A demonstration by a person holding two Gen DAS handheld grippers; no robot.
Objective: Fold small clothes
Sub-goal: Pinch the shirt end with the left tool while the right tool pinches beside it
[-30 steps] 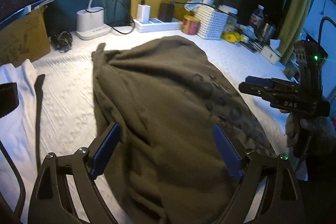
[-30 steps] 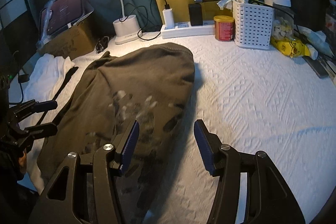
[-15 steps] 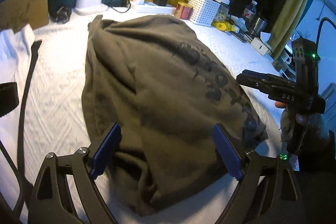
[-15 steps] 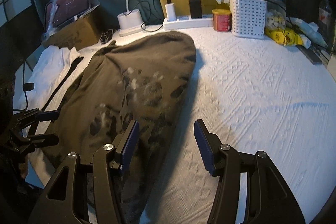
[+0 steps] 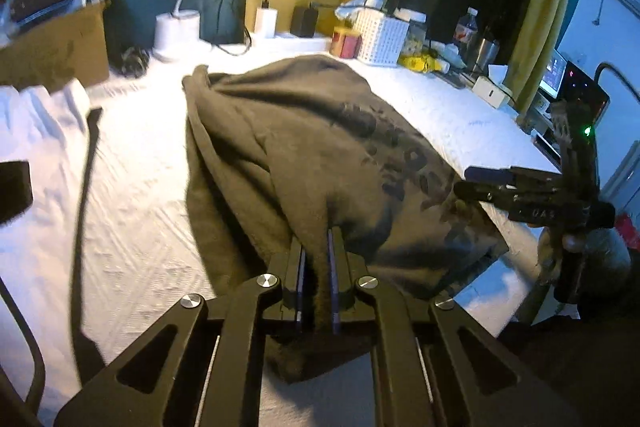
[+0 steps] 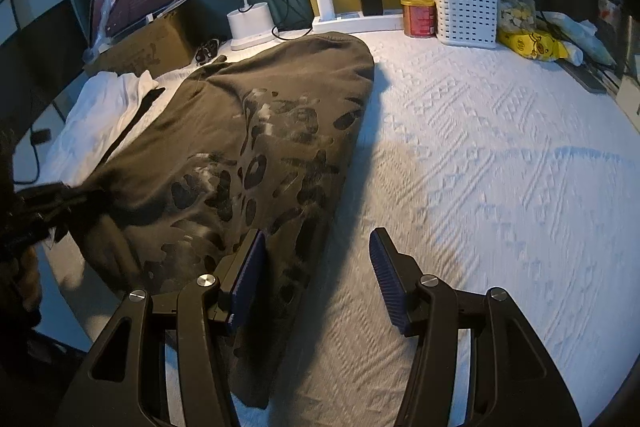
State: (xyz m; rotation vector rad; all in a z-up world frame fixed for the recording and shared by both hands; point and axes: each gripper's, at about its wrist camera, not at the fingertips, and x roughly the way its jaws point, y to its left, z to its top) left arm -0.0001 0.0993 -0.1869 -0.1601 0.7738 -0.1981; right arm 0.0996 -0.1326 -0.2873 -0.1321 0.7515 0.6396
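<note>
- At the left edge of the left wrist view, a white garment [image 5: 36, 131] is seen spread on the white textured cover [image 5: 132, 227], with a dark strap [image 5: 86, 187] lying over it; both are cut off by the frame.
- In the middle of that view the olive garment [image 5: 304, 147] lies heaped on the cover, its printed side up.
- At lower centre the left gripper [image 5: 316, 279] is clamped on a pinched ridge of the near hem, presumably so that edge can be lifted for a fold.
- How much cloth is caught between the pads cannot be made out.
- At the right edge the right gripper [image 5: 480, 183] is seen side-on near the garment's right corner.
- In the right wrist view its jaws are spread apart at lower centre, one pad over the garment's edge, nothing held; it seems placed to take the other corner.
- The garment's lower hem is hidden under the grippers.
</note>
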